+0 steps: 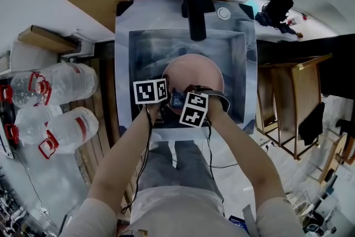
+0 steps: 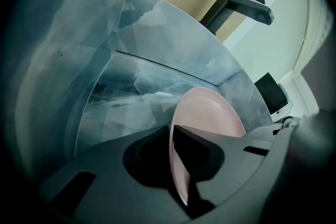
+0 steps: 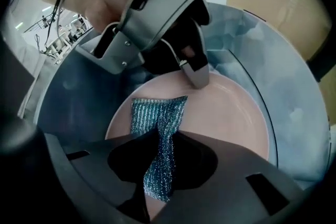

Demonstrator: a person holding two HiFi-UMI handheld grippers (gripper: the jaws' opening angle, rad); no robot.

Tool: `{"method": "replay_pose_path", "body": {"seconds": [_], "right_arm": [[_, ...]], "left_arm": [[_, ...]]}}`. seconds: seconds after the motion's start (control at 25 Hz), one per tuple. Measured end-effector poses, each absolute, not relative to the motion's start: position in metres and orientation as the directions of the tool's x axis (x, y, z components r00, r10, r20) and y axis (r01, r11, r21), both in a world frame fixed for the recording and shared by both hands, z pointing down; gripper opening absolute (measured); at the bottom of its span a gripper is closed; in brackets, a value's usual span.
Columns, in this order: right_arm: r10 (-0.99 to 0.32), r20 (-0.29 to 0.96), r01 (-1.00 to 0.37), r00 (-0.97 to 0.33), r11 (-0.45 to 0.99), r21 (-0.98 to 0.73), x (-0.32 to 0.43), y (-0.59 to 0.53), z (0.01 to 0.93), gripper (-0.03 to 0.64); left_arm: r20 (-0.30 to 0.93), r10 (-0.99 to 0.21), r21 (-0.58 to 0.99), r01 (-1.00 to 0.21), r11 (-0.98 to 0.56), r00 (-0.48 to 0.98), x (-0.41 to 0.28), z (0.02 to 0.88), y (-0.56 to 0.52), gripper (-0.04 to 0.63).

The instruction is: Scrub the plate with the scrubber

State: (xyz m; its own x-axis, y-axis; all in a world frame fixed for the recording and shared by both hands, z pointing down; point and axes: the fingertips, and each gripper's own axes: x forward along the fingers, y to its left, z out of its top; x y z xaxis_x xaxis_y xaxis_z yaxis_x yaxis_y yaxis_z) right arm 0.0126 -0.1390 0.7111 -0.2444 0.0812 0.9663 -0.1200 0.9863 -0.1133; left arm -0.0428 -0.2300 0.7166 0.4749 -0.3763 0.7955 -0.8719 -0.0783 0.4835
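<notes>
Plate [image 3: 226, 113] location: inside the sink [image 1: 125, 36], with its face turned toward the right gripper [image 3: 157, 165]. Left gripper [image 2: 176, 165]: jaws closed down on the plate rim, steadying it. Right gripper: jaws clamped on one end of the scrubber [image 3: 157, 118]. The free end lies flat on the plate face, long axis pointing toward the left gripper. Bare plate face lies mainly ahead and to the right of the scrubber, so strokes should probably run that way.
</notes>
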Motion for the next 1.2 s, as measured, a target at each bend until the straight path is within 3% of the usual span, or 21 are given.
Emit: {"method": "replay_pose_path", "body": {"seconds": [0.32, 0.56, 0.76, 0.96, 1.2], "right_arm": [[-0.011, 0.978, -0.06, -0.209, 0.998, -0.002, 0.005, -0.195, 0.716, 0.117], [-0.208, 0.961, -0.204, -0.181, 0.964, 0.17, 0.03, -0.263, 0.716, 0.112], [-0.309, 0.951, -0.18, 0.027, 0.934, 0.309, 0.089, -0.279, 0.717, 0.105], [-0.211, 0.968, -0.202, 0.134, 0.951, 0.235, 0.129, -0.246, 0.716, 0.1], [-0.049, 0.998, -0.26, 0.025, 0.964, 0.054, 0.108, -0.178, 0.71, 0.101]], "left_arm": [[0.8, -0.385, 0.456, -0.883, -0.107, 0.46, -0.042, 0.716, -0.232, 0.041], [0.798, -0.391, 0.454, -0.884, -0.112, 0.459, -0.043, 0.716, -0.231, 0.041], [0.805, -0.379, 0.441, -0.887, -0.135, 0.458, -0.042, 0.716, -0.231, 0.041], [0.808, -0.371, 0.449, -0.886, -0.114, 0.457, -0.043, 0.717, -0.23, 0.041], [0.804, -0.382, 0.464, -0.882, -0.078, 0.457, -0.044, 0.716, -0.228, 0.041]]}}
